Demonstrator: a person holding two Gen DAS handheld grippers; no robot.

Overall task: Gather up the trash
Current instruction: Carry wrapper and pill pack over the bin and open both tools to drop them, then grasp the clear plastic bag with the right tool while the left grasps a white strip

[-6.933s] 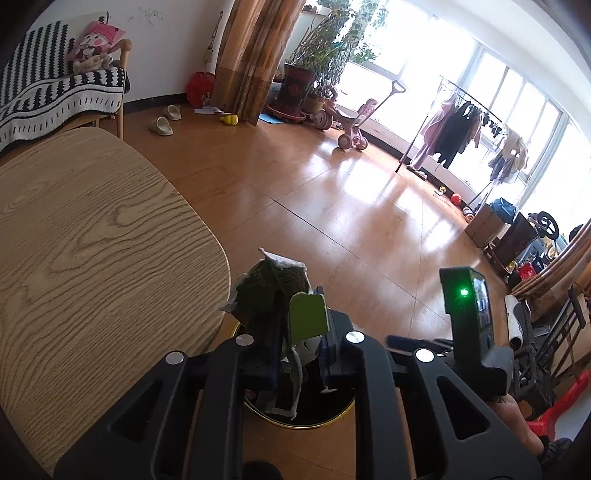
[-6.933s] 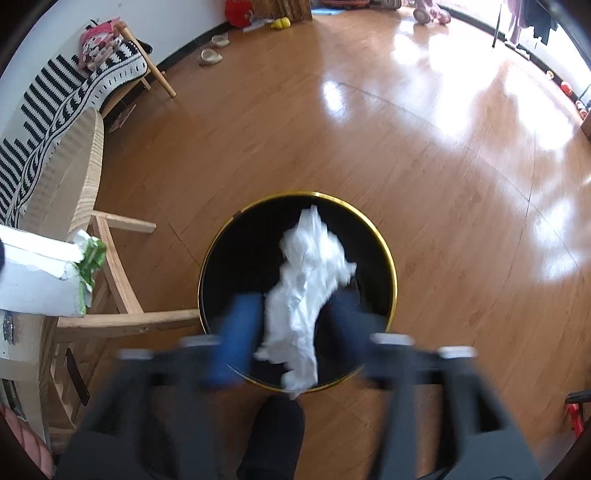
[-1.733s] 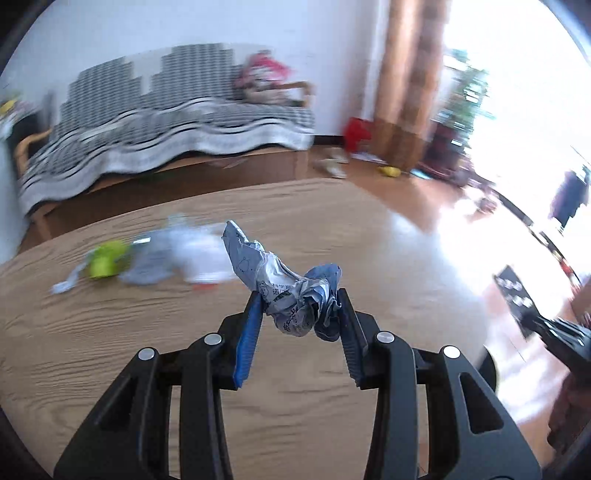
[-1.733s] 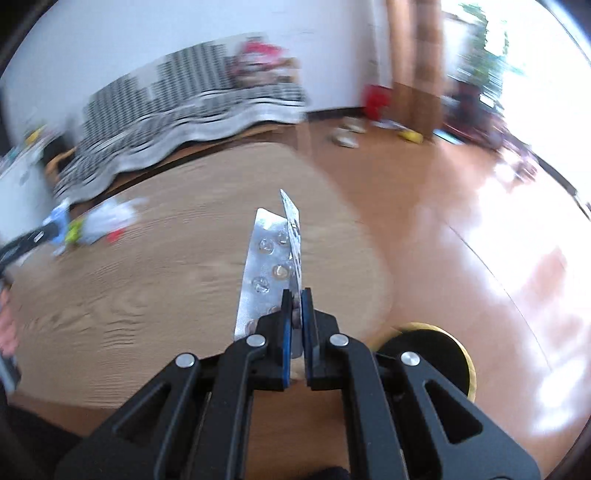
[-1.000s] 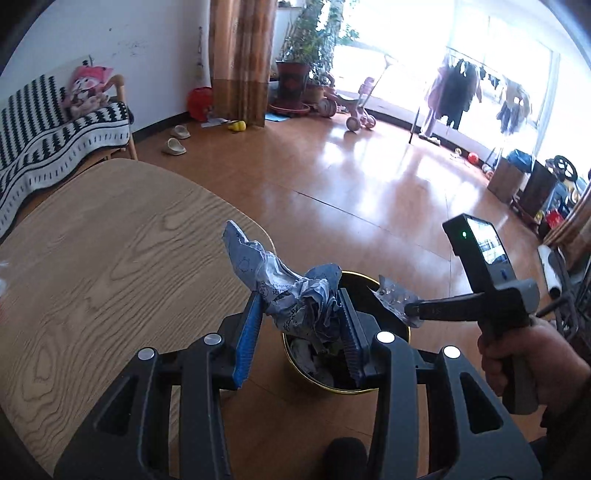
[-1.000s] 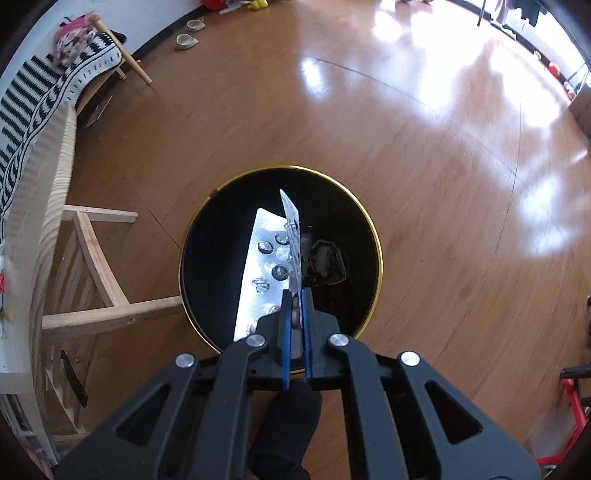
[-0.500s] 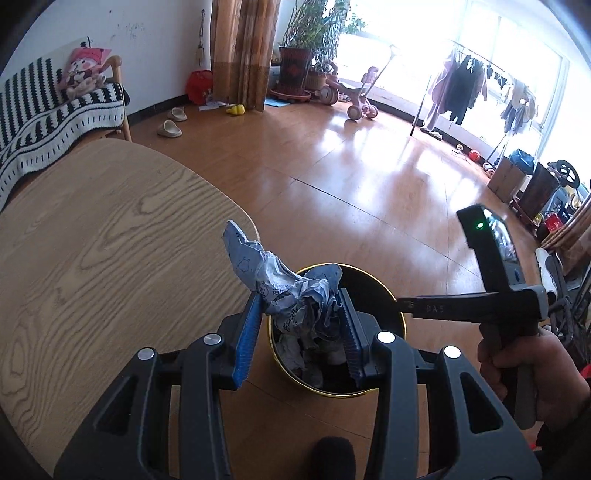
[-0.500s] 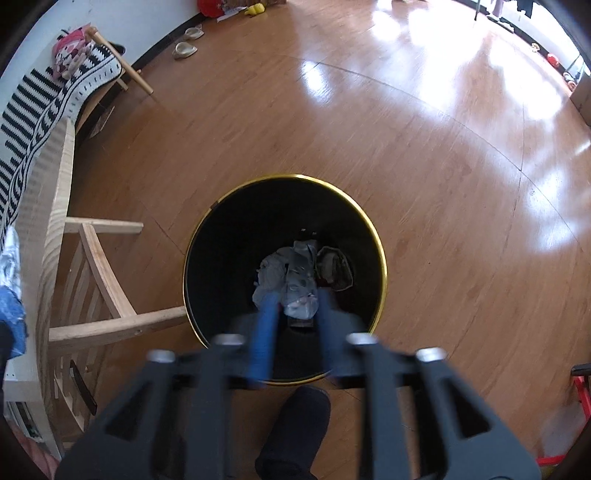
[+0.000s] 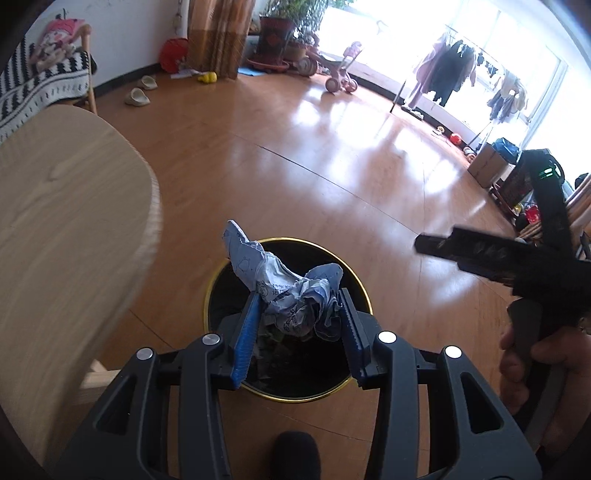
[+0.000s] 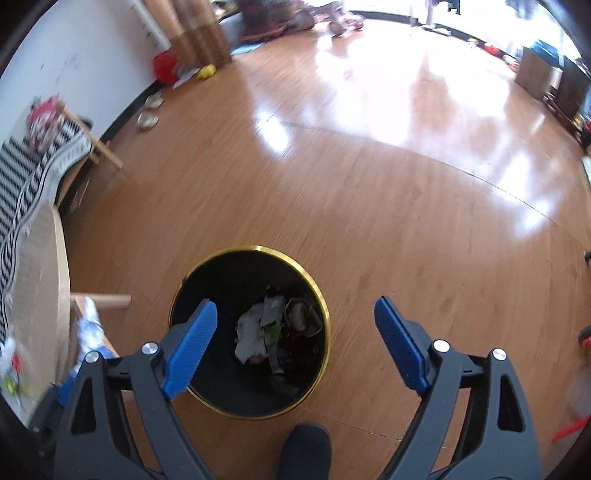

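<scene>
Our left gripper [image 9: 297, 325] clamps a crumpled wrapper [image 9: 291, 291] above the black, gold-rimmed bin [image 9: 218, 280], while our right gripper [image 10: 295, 343] hangs over that bin with its jaws wide apart and nothing between them. The bin stands on a glossy wooden floor [image 10: 369, 184] beside the pale wooden table [image 9: 62, 206], with trash [image 10: 273, 328] at its bottom. A striped sofa [image 9: 33, 92], curtains [image 9: 218, 33] and a clothes rack [image 9: 443, 77] line the bright room.
</scene>
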